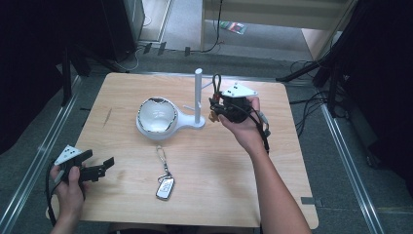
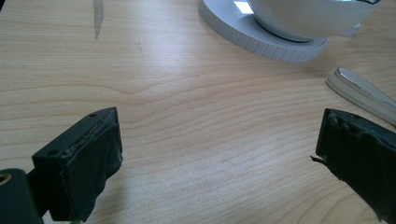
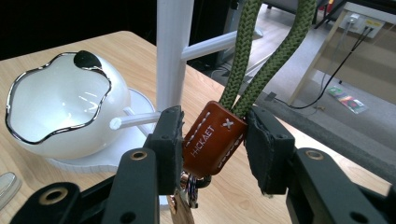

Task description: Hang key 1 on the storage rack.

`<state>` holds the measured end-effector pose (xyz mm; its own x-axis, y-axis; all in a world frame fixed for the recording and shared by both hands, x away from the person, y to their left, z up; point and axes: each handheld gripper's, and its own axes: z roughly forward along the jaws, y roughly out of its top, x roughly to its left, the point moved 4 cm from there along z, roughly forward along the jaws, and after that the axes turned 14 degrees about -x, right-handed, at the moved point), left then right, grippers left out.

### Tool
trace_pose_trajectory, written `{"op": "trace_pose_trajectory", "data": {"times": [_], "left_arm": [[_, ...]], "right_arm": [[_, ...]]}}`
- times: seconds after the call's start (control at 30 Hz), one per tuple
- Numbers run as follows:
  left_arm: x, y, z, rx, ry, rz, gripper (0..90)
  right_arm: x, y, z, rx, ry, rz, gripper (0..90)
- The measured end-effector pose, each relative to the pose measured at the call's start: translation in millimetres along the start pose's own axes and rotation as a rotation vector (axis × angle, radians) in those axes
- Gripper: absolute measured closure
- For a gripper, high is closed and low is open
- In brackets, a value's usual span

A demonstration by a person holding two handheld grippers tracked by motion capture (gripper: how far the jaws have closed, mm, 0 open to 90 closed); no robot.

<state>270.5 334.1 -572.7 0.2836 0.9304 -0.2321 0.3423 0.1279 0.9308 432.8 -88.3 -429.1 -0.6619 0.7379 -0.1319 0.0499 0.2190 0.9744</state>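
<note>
My right gripper (image 1: 215, 110) hovers just right of the white post (image 1: 198, 95) of a stand, shut on a keychain. In the right gripper view its jaws (image 3: 212, 151) pinch a brown leather tab (image 3: 211, 135), and a green cord loop (image 3: 261, 51) rises from the tab. A short white peg (image 3: 137, 120) points toward the gripper, and a second peg (image 3: 210, 44) sticks out higher up. The white bowl (image 1: 157, 116) with a dark rim sits on the stand's round base (image 2: 266, 39). My left gripper (image 1: 101, 161) is open low over the table's near left corner, nothing between its pads (image 2: 93, 158).
A silver key fob (image 1: 165, 187) with a clip and ring (image 1: 161, 155) lies on the wooden table (image 1: 126, 97) in front of the bowl; its edge (image 2: 362, 93) lies by the left gripper's far jaw. Cables run on the floor beyond the table.
</note>
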Motion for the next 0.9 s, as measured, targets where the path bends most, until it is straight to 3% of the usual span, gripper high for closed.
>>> {"op": "trace_pose_trajectory", "data": {"times": [0.53,0.9], "left_arm": [[0.0,0.0,-0.3,-0.002,-0.001,-0.003,0.9],[0.3,0.1,-0.5,-0.002,-0.001,-0.002,0.9]], "right_arm": [[-1.0,-4.3,9.3,0.029,0.036,0.023,59.6],[0.2,-4.2,14.9,0.053,0.073,0.014,59.6]]}}
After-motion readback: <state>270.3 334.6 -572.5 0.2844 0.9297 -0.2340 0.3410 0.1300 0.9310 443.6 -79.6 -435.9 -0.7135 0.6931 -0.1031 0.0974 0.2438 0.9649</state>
